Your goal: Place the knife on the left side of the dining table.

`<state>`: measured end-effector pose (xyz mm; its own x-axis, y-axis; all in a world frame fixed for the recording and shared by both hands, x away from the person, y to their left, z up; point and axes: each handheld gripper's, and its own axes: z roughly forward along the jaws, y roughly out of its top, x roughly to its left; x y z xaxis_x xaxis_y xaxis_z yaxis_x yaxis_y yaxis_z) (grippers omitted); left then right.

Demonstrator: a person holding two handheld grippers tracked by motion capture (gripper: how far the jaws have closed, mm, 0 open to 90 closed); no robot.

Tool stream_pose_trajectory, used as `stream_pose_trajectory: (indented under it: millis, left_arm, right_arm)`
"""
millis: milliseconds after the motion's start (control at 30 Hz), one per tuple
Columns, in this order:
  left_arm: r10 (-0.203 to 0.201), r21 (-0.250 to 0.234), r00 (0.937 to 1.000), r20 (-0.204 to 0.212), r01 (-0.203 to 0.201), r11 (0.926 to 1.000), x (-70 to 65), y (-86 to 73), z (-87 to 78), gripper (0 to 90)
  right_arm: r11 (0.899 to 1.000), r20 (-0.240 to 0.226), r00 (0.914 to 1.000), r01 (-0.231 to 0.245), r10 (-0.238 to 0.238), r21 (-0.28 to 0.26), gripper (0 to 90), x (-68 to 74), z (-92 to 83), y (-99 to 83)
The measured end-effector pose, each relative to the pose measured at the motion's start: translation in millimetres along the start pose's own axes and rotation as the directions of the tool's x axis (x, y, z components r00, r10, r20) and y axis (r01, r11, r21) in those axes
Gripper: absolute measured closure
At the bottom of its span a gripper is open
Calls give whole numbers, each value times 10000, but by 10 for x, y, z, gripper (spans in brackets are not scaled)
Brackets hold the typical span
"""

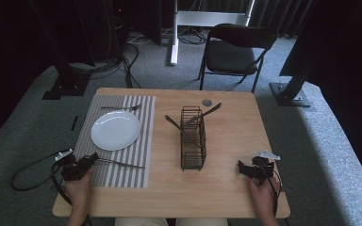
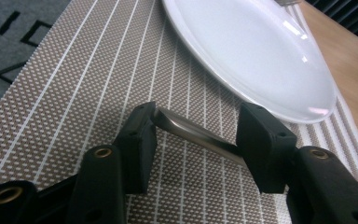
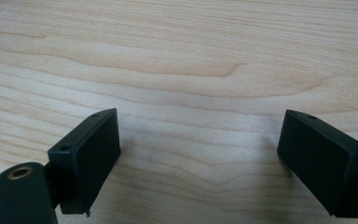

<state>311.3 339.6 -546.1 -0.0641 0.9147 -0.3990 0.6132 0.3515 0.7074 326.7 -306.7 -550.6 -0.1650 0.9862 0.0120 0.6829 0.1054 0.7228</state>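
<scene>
The work in hand looks like laying a place setting, and the knife [image 2: 193, 133] lies on the striped mat [image 2: 74, 93] just below the plate [image 2: 261, 56], its handle end between the left gripper [image 2: 196, 135]'s fingers [image 2: 140, 140]. Those fingers are partly spread: the handle touches the inner face of the finger on the left of the left gripper view and runs behind the other, but I judge that they no longer pinch it, so the knife rests on the mat. The main risk from here is a snag: if the hand lifts or pulls back before the gap is wide enough, a finger could drag the handle, skewing the knife or sliding it off the mat's near edge. A forward nudge could knock it against the plate's rim. In the high view the left gripper [image 1: 82, 165] sits low over the mat's near left corner, pointing right along the knife [image 1: 122, 164], forearm coming in from the bottom edge. The right gripper [image 1: 252, 168] rests near the table [image 1: 226, 197]'s right side, well apart from the wire caddy [image 1: 193, 141], with its fingers [image 3: 86, 156] spread wide over bare wood and nothing between them. A fork [image 1: 120, 108] lies beyond the plate
</scene>
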Motion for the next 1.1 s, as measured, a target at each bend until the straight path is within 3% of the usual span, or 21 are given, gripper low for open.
stream_pose_trajectory:
  millis: [67,100,133,167,200,233,400,467,533,767,800,867,900,967,1033,1100]
  left_arm:
    - [642,90,9964,-545,-638,9979,-47,-4,-2,474]
    - [642,90,9964,-545,-638,9979,-47,-4,-2,472]
    - [1357,221,9860,-966,-1342,9907,-104,-18,3,468]
    - [1574,287,9819,-1050,-1553,9875,-127,-29,3,462]
    - [1574,287,9819,-1050,-1553,9875,-127,-29,3,435]
    - [1846,412,9760,-1157,-1810,9826,-147,-36,-3,424]
    - [1777,416,9780,-1091,-1741,9838,-132,-53,-36,424]
    - [1918,459,9755,-1078,-1878,9811,-123,-77,-70,422]
    - [1814,503,9793,-902,-1774,9828,-114,-104,-116,409]
    - [1666,371,9827,-811,-1641,9858,-100,-146,-194,409]
    - [1804,-41,9806,-769,-1812,9834,-118,-161,-296,409]
    - [1976,-283,9779,-685,-1999,9794,-148,-172,-362,409]
    - [2015,-438,9786,-411,-2032,9782,-163,-188,-391,407]
    - [2042,-474,9784,-338,-2056,9775,-188,-211,-410,375]
    - [2301,-375,9730,-199,-2307,9723,-282,-311,-431,374]
    - [2250,-231,9741,-220,-2255,9740,-333,-358,-423,300]
  right_arm:
    - [10000,-1,10000,0,0,0,120,0,0,0]
    - [10000,-2,10000,2,-2,-1,120,0,0,0]
    - [10000,-1,10000,3,-3,0,120,0,0,0]
    - [10000,-2,10000,4,-4,-1,120,0,0,0]
    - [10000,-2,10000,4,-4,-1,120,0,0,0]
    - [10000,-3,10000,4,-4,0,120,0,0,0]
    - [10000,-4,10000,3,-3,-1,120,0,0,0]
    - [10000,-3,10000,4,-4,-1,120,0,0,0]
    - [10000,-4,10000,3,-3,1,120,0,0,0]
    - [10000,-3,10000,1,-1,1,120,0,0,0]
    - [10000,-4,10000,3,-3,0,120,0,0,0]
    - [10000,-7,10000,13,-13,0,120,-1,0,0]
    - [10000,-4,10000,13,-13,0,120,-1,0,0]
    - [10000,-5,10000,4,-4,0,120,0,0,0]
    - [10000,-4,10000,4,-4,0,120,0,0,0]
    - [10000,-5,10000,3,-3,1,120,0,0,0]
